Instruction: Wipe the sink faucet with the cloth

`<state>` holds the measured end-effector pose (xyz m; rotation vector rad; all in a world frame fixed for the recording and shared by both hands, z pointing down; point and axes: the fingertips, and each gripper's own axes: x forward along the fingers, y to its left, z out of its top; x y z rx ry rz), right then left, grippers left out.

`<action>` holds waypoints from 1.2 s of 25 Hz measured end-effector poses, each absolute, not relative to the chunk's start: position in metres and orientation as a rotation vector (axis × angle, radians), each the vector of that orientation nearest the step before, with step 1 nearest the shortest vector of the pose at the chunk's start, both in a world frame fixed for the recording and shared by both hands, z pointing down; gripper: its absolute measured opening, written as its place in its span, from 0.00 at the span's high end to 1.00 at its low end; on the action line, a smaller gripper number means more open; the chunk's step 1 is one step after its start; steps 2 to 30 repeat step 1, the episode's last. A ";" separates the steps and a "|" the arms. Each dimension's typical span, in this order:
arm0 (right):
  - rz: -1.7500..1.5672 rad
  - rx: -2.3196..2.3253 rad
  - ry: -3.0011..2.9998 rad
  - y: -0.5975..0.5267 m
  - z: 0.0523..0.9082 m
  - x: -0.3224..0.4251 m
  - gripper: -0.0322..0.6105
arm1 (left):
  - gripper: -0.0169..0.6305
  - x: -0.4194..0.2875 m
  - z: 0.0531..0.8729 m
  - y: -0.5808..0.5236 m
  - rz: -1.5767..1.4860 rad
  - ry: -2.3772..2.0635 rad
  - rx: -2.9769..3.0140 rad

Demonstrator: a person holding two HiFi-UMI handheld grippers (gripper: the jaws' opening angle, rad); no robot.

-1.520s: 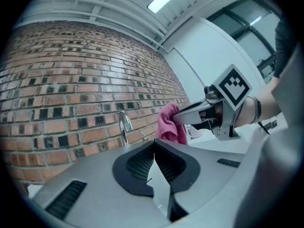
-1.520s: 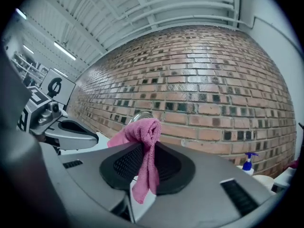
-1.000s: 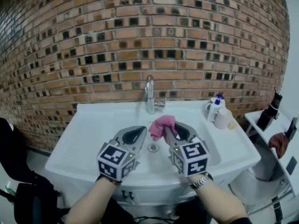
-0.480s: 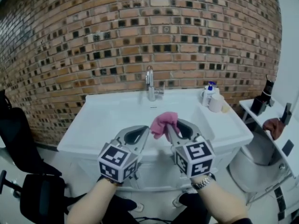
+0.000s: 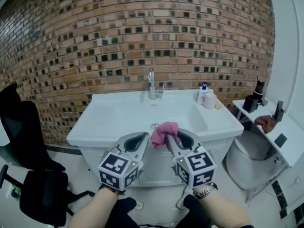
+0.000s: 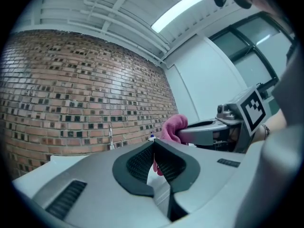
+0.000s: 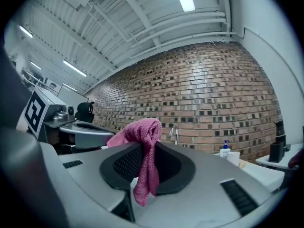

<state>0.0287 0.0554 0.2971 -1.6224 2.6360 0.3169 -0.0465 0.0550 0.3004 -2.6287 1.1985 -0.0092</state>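
**Q:** Faucet (image 5: 151, 83): where is it?

**A:** Brick wall (image 5: 142, 32) at the back, white sink (image 5: 118, 122) set against it. The chrome faucet stands upright at the middle of the sink's rear rim. Both grippers are in front of the sink, well apart from the faucet.

**Q:** Gripper states?

**A:** Left gripper (image 5: 144, 137): jaws together, nothing between them. Right gripper (image 5: 172, 137): jaws clamped on the pink cloth (image 5: 164, 132), with fabric filling the narrow gap.

**Q:** How will the cloth handle?

**A:** Judged light, soft and limp, a knit weave.
- A wad stands above the jaws and a tail hangs below them.
- The ribbed pads should hold it without slip.
- It will fold rather than push.
- The present hold, near the middle of the bunch, looks adequate.
- The loose upper wad is the part to lay on the spout.

The faucet is judged rigid and smooth, so the cloth should slide over it.

**Q:** Anything small nearby?

**A:** A pump bottle (image 5: 203, 93) on the rim, near the faucet's right. Keep clear of it.

**Q:** Status?

**A:** Wiping not yet begun. The approach comes first.
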 end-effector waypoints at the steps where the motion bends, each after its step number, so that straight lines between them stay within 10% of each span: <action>1: 0.316 -1.624 2.636 0.066 0.300 0.027 0.84 | 0.96 -0.048 0.304 0.065 -0.011 1.199 -2.632; 30: 0.316 -1.624 2.636 0.066 0.300 0.027 0.84 | 0.96 -0.048 0.304 0.065 -0.011 1.199 -2.632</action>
